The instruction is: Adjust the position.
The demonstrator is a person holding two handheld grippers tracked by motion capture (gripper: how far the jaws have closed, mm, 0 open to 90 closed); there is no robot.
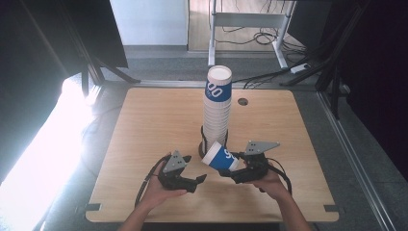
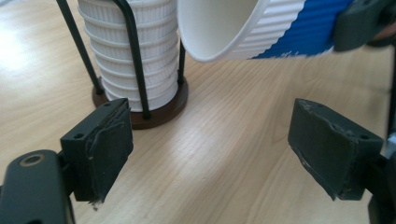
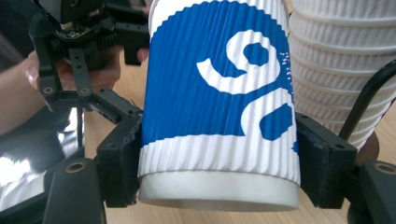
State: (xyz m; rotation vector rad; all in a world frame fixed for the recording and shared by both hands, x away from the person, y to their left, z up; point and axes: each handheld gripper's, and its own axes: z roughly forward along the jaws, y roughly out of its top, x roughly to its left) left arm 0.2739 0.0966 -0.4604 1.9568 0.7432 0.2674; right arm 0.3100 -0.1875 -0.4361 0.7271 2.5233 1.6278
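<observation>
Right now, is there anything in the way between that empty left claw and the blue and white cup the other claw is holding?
Nothing visible stands between them. The left gripper has open jaws with bare table between them, and the cup hangs just ahead, clamped near its base by the right gripper. The stack of cups stands off to one side.

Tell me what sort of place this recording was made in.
Probably a lab or office workroom set up for recording: a bare wooden table on grey carpet, loose cables under a metal desk frame behind, and dark stand legs around it.
</observation>
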